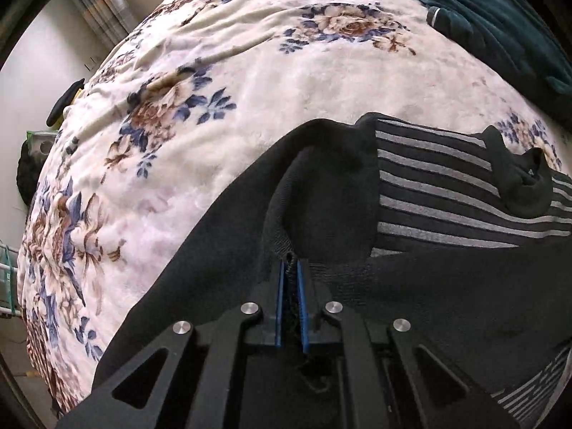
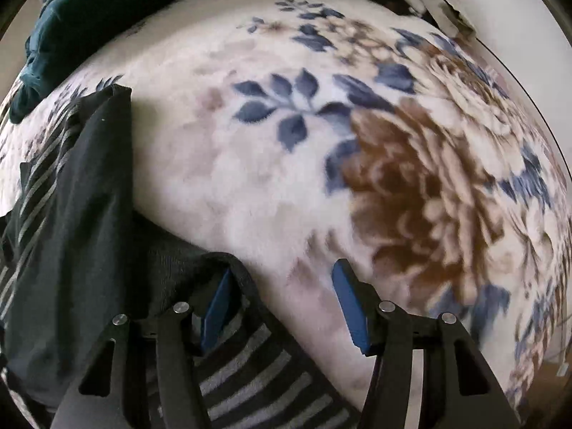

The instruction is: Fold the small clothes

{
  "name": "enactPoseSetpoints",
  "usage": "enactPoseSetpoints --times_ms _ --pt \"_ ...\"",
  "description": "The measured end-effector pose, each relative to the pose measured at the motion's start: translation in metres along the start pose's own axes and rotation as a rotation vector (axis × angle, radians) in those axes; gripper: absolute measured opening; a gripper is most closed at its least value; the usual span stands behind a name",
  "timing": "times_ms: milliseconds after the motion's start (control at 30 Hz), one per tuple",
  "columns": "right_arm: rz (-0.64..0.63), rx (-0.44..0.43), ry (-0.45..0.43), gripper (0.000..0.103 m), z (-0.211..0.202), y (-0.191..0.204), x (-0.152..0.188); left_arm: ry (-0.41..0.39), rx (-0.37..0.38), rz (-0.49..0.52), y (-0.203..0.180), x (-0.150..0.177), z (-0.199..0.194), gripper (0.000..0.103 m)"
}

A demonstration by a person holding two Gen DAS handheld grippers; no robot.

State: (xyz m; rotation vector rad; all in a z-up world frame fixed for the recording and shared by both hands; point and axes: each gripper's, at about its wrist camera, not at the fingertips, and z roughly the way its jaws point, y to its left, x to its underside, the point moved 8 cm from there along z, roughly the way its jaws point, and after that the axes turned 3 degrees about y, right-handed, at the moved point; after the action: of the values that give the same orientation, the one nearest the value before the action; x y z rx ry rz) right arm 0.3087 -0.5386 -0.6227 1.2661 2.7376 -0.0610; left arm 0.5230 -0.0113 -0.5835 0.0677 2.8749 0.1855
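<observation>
While left gripper point(image 1: 291, 268) pinches the black ribbed hem of a striped garment point(image 1: 447, 186) on floral blanket point(image 1: 250, 82), right gripper point(image 2: 282, 286) gapes wide over its edge.

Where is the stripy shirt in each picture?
Left wrist view: the stripy shirt is at right centre, and the shut left gripper pinches its black edge.
Right wrist view: it lies along the left side and bottom, under the open right gripper.
Shared landmark: the teal cloth, top right in the left view, top left in the right.
</observation>
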Motion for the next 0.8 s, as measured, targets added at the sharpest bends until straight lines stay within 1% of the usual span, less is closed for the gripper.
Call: enactPoseSetpoints --times_ms 67,133,167,233,333,433,500,567,600,633,667,700,733,767,800 --pt "0.025 -0.005 0.038 0.058 -0.021 -0.006 0.008 -0.016 0.002 -0.001 0.001 0.002 -0.007 0.005" --pt "0.063 -0.078 0.042 0.058 -0.043 -0.006 0.010 -0.023 0.010 -0.016 0.005 0.003 -0.012 0.006" --pt "0.076 -0.097 0.046 0.058 -0.050 -0.006 0.008 -0.027 0.005 -0.026 0.009 0.003 -0.014 0.006" --pt "0.102 -0.160 0.042 0.058 -0.062 0.003 -0.003 -0.025 -0.003 -0.031 0.014 0.006 -0.011 0.006" --pt "0.079 -0.228 0.043 0.058 -0.059 0.043 -0.035 -0.010 -0.010 -0.031 0.014 0.012 -0.003 0.006" --pt "0.010 -0.244 0.022 0.058 -0.042 0.096 -0.073 -0.021 -0.034 -0.028 0.012 0.013 -0.003 0.006" --pt "-0.032 -0.260 0.065 0.052 -0.022 0.137 -0.084 -0.027 -0.037 -0.049 0.016 0.014 -0.004 0.006" --pt "-0.085 -0.203 0.105 0.044 0.000 0.164 -0.085 -0.029 -0.046 -0.065 0.021 0.016 -0.003 0.006" --pt "-0.111 -0.147 0.097 0.040 0.010 0.174 -0.084 -0.029 -0.052 -0.071 0.024 0.018 -0.002 0.006" --pt "-0.128 -0.090 0.075 0.034 0.013 0.180 -0.081 -0.025 -0.048 -0.076 0.026 0.020 0.000 0.006" --pt "-0.140 -0.046 0.035 0.025 0.013 0.186 -0.081 -0.020 -0.045 -0.080 0.027 0.021 0.002 0.006" --pt "-0.152 -0.005 -0.004 0.019 0.009 0.191 -0.080 -0.020 -0.046 -0.078 0.028 0.022 0.003 0.006" --pt "-0.160 0.017 -0.030 0.013 0.004 0.197 -0.078 -0.023 -0.051 -0.074 0.029 0.022 0.003 0.006" --pt "-0.158 0.011 -0.061 0.010 -0.003 0.203 -0.075 -0.028 -0.059 -0.071 0.030 0.022 0.002 0.005" --pt "-0.174 -0.016 -0.095 0.009 -0.011 0.213 -0.071 -0.036 -0.084 -0.076 0.035 0.022 0.002 0.005"
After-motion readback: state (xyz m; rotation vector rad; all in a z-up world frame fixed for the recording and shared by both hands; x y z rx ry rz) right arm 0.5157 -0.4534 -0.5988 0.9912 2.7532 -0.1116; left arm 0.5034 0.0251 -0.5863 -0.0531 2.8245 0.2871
